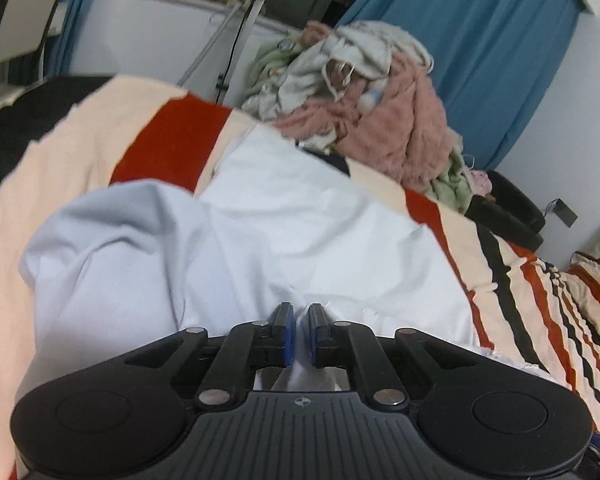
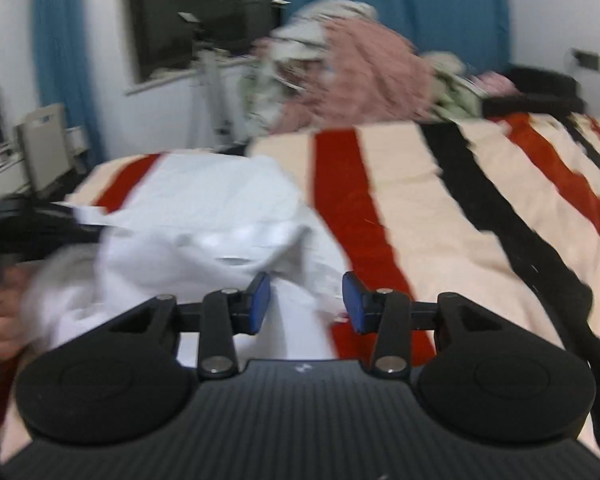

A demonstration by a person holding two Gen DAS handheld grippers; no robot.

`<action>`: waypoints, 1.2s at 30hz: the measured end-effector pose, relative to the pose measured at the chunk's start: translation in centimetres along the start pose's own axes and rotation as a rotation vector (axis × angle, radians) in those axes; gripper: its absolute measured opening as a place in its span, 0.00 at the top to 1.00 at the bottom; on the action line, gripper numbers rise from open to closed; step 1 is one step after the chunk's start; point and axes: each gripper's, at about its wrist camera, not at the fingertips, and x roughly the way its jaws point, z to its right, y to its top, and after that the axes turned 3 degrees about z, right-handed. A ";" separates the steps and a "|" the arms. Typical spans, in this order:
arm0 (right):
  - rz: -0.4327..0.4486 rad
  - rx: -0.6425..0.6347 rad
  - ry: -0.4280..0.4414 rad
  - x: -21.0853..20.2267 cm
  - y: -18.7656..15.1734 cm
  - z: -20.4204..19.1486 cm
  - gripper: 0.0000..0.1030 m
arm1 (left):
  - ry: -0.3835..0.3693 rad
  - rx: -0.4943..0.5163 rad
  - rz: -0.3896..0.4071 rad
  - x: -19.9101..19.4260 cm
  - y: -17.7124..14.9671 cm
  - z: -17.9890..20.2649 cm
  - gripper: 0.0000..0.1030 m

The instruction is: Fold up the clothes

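- Left wrist view: your left gripper (image 1: 300, 312) is pinched on a fold of the white shirt (image 1: 260, 232), its jaws nearly together with cloth between them. The shirt lies rumpled on the striped bedspread (image 1: 540, 280), well short of the laundry pile (image 1: 360, 100).
- Right wrist view: your right gripper (image 2: 306, 300) stands apart, with shirt cloth (image 2: 204, 220) between the pads but not pinched. This looks like the grasping step; next, clamp that edge before lifting.

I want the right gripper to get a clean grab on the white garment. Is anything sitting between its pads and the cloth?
Nothing visible does. The right gripper is open, with a fold of the white garment already lying between its pads on the striped bedspread.
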 end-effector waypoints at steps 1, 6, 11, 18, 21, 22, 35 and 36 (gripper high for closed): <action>0.016 -0.043 0.032 -1.2 0.0 -1.0 0.58 | -0.002 -0.009 -0.008 -0.1 0.0 -0.3 0.91; -0.001 -0.261 0.198 -4.3 -1.4 -5.7 0.60 | -0.029 -0.022 -0.012 -1.9 0.5 -0.5 0.65; -0.106 -0.441 0.210 -2.7 -4.0 -9.3 0.60 | -0.042 0.001 0.006 -4.6 0.7 0.1 0.61; -0.151 -0.512 0.124 -1.3 -4.4 -8.9 0.87 | -0.098 0.054 -0.007 -7.4 -0.1 1.9 0.60; -0.062 -0.429 0.109 -2.7 -2.4 -7.7 0.88 | -0.115 0.106 -0.007 -7.6 -0.9 3.2 0.61; -0.033 -0.393 0.100 -3.2 -1.8 -7.2 0.88 | -0.117 0.126 -0.004 -7.6 -1.2 3.6 0.61; -0.030 0.294 0.002 -1.5 0.5 4.3 0.89 | -0.032 0.445 0.039 -3.8 -6.4 8.2 0.60; -0.039 0.298 -0.002 -1.4 0.2 4.4 0.89 | -0.022 0.462 0.042 -3.5 -6.7 8.4 0.60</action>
